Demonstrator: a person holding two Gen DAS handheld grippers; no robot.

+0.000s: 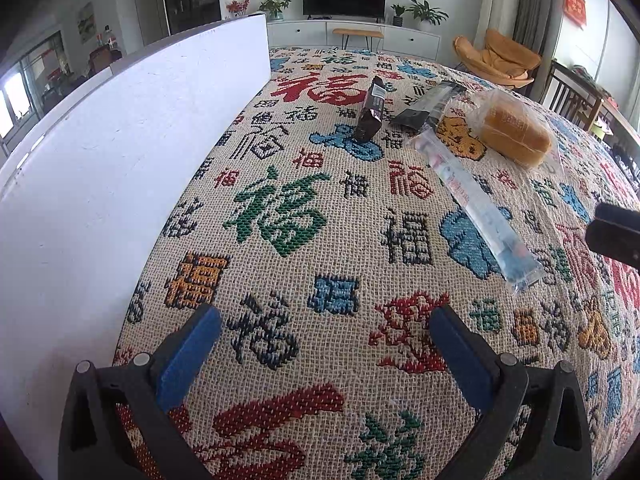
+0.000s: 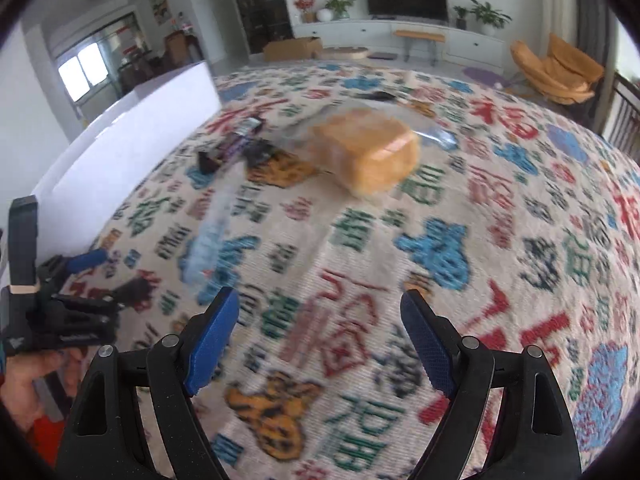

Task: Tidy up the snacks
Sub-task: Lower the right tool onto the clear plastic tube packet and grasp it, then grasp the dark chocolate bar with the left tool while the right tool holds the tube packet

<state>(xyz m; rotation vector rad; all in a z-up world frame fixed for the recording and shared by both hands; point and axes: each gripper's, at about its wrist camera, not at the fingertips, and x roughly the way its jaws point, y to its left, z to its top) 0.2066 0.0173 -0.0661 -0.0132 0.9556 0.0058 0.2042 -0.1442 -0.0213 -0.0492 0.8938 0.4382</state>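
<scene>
Bagged bread [image 2: 366,152] well ahead of the open, empty right claw [image 2: 320,344]

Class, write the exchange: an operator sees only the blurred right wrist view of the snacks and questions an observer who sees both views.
Operator: Is the left gripper carrying anything?
Observer: No. It is open, with only tablecloth between its fingers.
Operator: What is the pale streak near the bread?
Observer: A long clear packet, lying flat on the cloth beside the bread.
</scene>
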